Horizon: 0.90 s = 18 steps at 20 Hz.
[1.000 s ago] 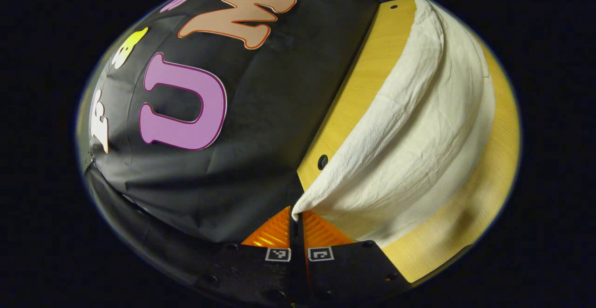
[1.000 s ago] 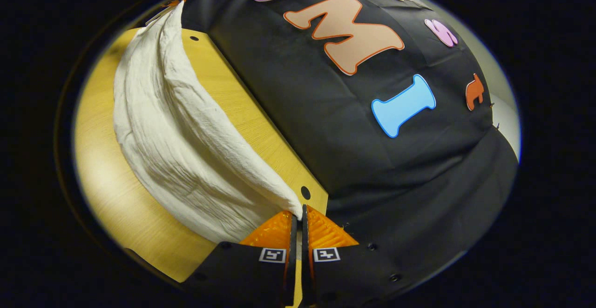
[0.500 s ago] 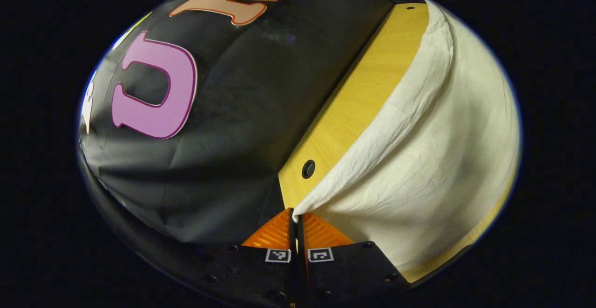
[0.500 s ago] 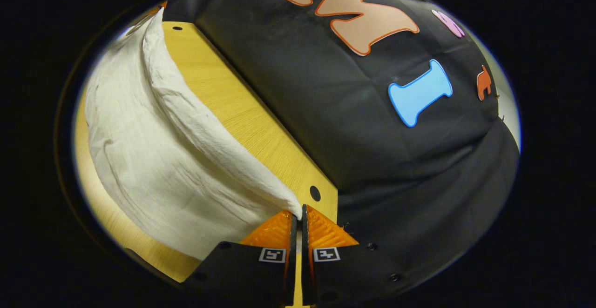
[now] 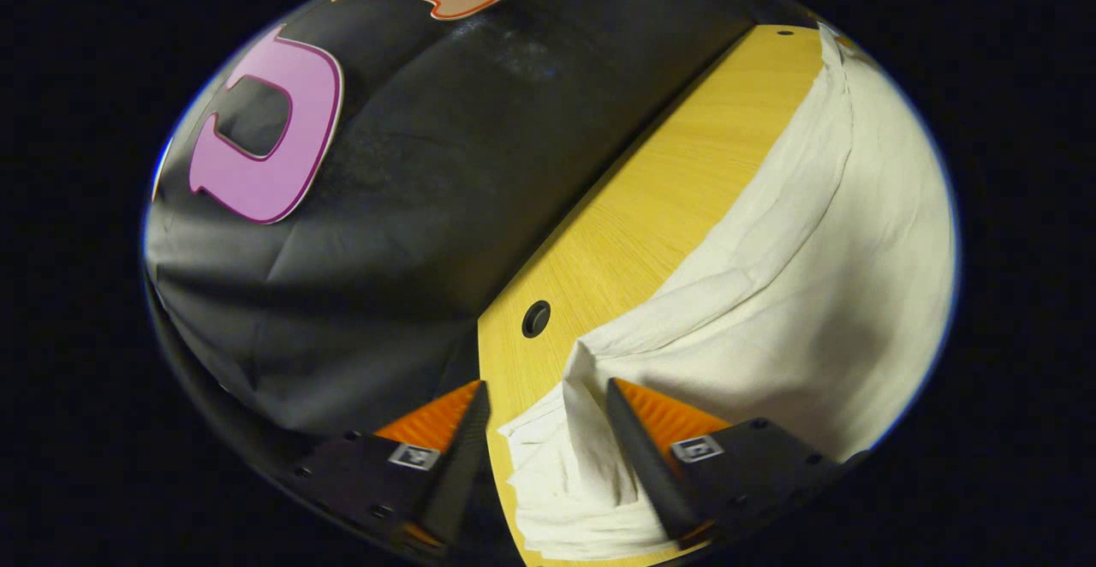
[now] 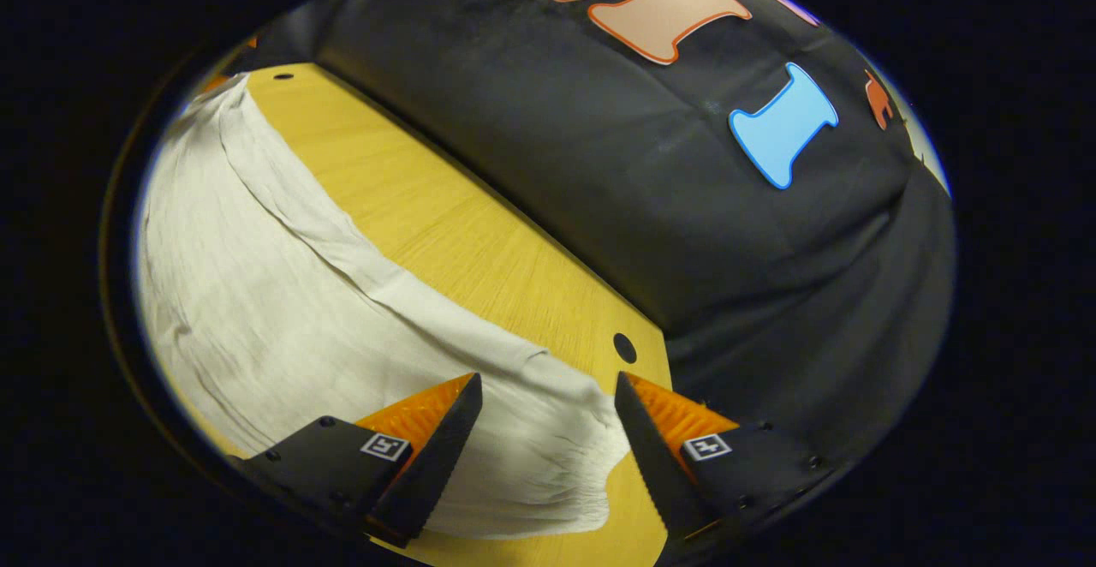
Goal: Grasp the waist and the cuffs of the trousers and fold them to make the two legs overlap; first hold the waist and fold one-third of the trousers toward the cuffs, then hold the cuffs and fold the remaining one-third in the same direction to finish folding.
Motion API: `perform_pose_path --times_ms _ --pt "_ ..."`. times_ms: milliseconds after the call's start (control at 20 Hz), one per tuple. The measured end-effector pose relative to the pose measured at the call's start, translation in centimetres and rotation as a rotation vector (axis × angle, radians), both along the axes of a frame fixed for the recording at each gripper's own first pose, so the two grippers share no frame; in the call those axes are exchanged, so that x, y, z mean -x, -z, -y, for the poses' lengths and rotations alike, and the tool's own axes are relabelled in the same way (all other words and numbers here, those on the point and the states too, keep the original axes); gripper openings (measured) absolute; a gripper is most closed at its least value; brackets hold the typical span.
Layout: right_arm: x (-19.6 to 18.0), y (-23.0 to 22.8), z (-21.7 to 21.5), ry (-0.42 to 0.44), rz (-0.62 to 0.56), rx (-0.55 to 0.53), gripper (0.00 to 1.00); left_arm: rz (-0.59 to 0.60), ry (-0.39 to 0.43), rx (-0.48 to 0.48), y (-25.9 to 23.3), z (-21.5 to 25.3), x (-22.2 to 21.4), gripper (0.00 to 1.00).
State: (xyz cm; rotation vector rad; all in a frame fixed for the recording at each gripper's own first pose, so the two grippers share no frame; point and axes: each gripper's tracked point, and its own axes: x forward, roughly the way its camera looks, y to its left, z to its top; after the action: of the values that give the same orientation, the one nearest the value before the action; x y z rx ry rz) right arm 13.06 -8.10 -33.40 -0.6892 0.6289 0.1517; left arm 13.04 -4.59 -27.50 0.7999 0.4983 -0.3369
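Note:
Cream-white trousers point(image 5: 822, 293) lie on the yellow wooden table point(image 5: 651, 207), stretching along its far edge. In the left gripper view, my left gripper point(image 5: 545, 391) stands open over one end of the cloth, whose layered hem point(image 5: 556, 456) lies flat between the fingers. In the right gripper view, the trousers point(image 6: 257, 293) run off to the left, and my right gripper point(image 6: 548, 385) is open above their other end point(image 6: 548, 447), which rests on the table point(image 6: 445, 233). Neither gripper presses on the cloth.
The black booth wall point(image 5: 411, 207) hangs just behind the table's far edge in both views. A small round hole point(image 5: 536, 319) sits in the tabletop near the left gripper, and another hole point(image 6: 624, 348) near the right gripper. The table corner lies close beside each gripper.
Both grippers were shut on the trousers' ends and held them above the table. They have lowered, opened and let the cloth go, so the ends now lie flat.

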Motion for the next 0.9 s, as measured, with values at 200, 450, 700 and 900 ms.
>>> perform_pose_path --times_ms 200,450,700,900 --pt "2.2 -1.8 0.2 0.081 0.016 -0.150 1.00 0.034 -0.099 0.113 -2.8 -0.4 2.8 0.95" --pt "6.1 -1.9 1.3 0.210 -0.015 -0.360 1.00 0.079 -0.183 0.355 -6.9 0.9 6.6 0.95" --pt "7.8 0.2 5.0 0.419 -0.051 -0.509 0.98 0.098 -0.213 0.475 -9.7 1.6 8.3 0.95" --pt "9.0 2.6 8.1 0.650 -0.084 -0.617 1.00 0.108 -0.221 0.488 -11.4 1.8 9.0 0.95"
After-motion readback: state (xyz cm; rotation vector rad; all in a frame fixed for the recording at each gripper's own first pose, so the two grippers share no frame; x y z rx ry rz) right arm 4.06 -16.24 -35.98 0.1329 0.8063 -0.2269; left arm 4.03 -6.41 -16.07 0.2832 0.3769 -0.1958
